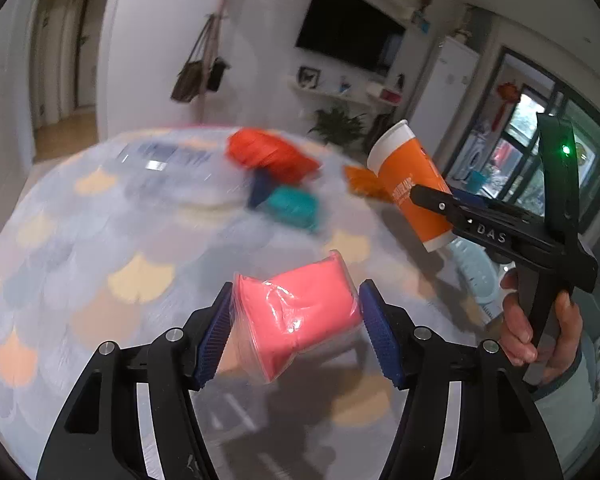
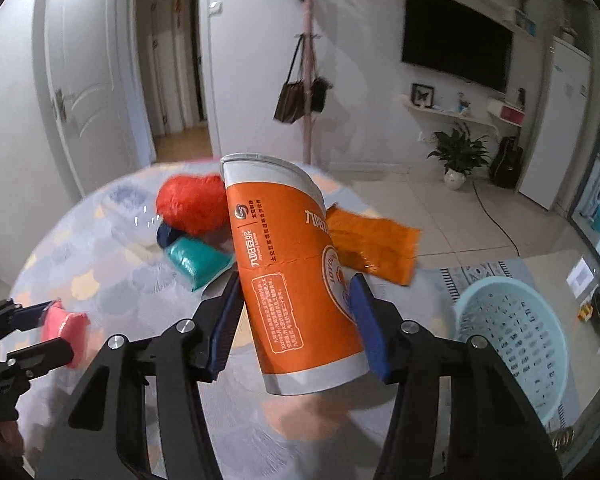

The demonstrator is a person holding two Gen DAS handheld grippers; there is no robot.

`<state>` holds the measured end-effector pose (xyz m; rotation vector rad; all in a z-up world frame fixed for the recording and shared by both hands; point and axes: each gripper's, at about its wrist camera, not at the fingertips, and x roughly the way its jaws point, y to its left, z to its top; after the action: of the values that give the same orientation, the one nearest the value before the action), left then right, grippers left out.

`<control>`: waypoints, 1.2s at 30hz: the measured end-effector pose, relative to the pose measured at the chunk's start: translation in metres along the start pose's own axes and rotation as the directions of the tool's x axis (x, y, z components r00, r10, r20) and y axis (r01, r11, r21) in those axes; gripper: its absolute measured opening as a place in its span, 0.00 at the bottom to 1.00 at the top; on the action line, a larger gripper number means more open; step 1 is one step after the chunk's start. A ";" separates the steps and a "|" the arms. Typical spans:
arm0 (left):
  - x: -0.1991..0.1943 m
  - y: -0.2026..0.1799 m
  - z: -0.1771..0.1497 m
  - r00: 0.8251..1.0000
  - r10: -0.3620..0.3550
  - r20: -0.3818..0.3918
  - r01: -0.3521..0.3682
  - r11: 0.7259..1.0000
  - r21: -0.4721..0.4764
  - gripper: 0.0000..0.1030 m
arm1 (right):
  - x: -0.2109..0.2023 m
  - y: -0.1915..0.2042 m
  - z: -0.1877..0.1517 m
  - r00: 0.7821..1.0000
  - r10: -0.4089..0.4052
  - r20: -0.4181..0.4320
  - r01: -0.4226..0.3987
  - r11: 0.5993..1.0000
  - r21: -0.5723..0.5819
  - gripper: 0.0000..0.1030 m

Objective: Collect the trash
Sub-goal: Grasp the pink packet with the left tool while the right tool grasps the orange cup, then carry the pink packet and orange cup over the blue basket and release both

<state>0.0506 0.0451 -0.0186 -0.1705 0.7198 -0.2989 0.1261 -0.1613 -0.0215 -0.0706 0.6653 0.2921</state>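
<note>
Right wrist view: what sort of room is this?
Most likely a home living room: a wall-mounted TV, a potted plant on the tiled floor, and a coat stand hung with bags.

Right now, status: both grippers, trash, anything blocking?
Left gripper shut on pink packet. Right gripper shut on orange cup, both lifted. Blue basket on the floor to the right, path clear.

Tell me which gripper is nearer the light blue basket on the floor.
Right. The right gripper, holding the orange cup, is just beside the basket. The left gripper, gripping the pink packet, is across the table.
</note>
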 end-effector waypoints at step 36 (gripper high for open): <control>0.243 -0.245 0.079 0.911 -0.323 -0.255 0.370 0.915 0.162 0.58 | -0.007 -0.295 -0.094 0.945 -0.257 -0.202 0.326 0.708 0.626 0.51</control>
<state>0.2250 -0.2619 -0.0493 -0.0658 0.8759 -0.7428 0.1497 -0.4602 -0.0994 0.4888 0.8148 -0.2725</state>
